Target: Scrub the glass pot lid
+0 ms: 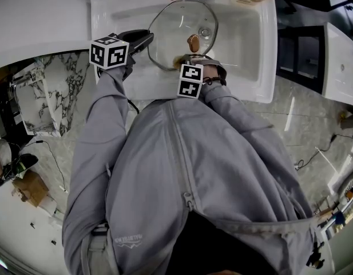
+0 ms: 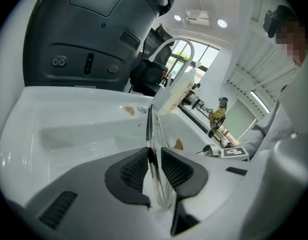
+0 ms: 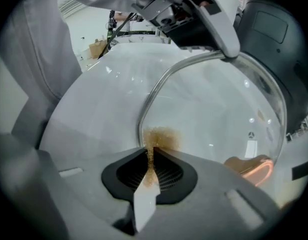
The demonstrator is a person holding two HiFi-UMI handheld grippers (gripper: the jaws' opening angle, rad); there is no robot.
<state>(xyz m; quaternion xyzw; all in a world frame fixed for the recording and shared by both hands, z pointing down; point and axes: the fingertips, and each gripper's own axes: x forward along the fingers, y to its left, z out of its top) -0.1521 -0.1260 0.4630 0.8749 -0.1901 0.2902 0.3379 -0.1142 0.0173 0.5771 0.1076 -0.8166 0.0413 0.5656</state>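
Head view: glossy white sink (image 1: 250, 44). Lid (image 1: 176, 22) inside it, tilted up: round clear glass, metal rim, brown knob (image 1: 193, 42). Left gripper (image 1: 146, 39) at lid's left edge, right gripper (image 1: 187, 59) at its near edge.

Left gripper view: lid seen edge-on, thin bright rim. Ribbed black pads (image 2: 136, 169) pinch rim from both sides.

Right gripper view: jaws pressed on thin brown scourer (image 3: 161, 136), coarse and grainy. Scourer touches glass just inside curved rim. Glass is clear, with small glints.
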